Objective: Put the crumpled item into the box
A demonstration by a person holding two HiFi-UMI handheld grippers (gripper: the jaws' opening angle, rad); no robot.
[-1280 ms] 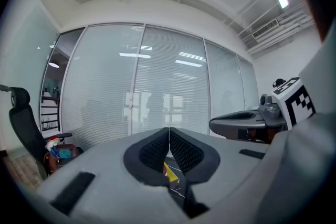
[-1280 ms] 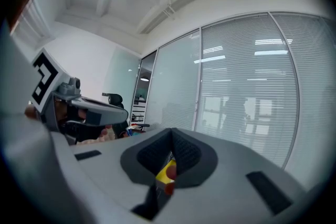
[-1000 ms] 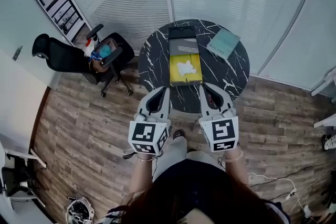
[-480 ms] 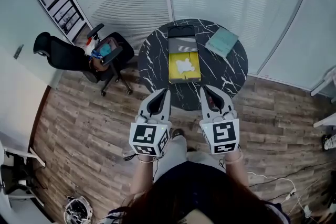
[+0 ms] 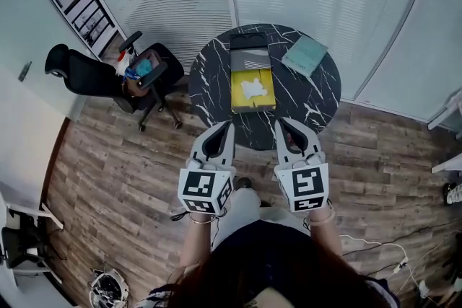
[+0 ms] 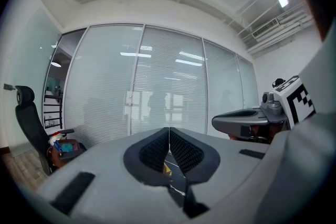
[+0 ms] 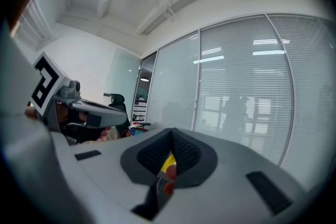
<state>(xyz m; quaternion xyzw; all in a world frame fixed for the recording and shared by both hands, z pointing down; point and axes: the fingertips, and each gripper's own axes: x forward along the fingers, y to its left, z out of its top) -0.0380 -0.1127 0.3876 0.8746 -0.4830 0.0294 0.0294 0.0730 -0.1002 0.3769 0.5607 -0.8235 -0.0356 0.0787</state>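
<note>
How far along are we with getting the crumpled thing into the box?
Looks done: the white crumpled item lies inside the open yellow box on the table. In hand: nothing; the left gripper and right gripper are both shut, short of the table. Left: nothing obvious, unless the box needs closing.

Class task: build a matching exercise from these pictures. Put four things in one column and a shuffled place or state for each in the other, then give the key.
Things:
1. crumpled white item
2. teal book
3. black office chair
4. left hand-held gripper

Places or states:
A. on the wood floor
B. jaws shut, nothing held
C. on the yellow surface
D. on bare marble table top

Pairs: 1-C, 2-D, 3-A, 4-B
</note>
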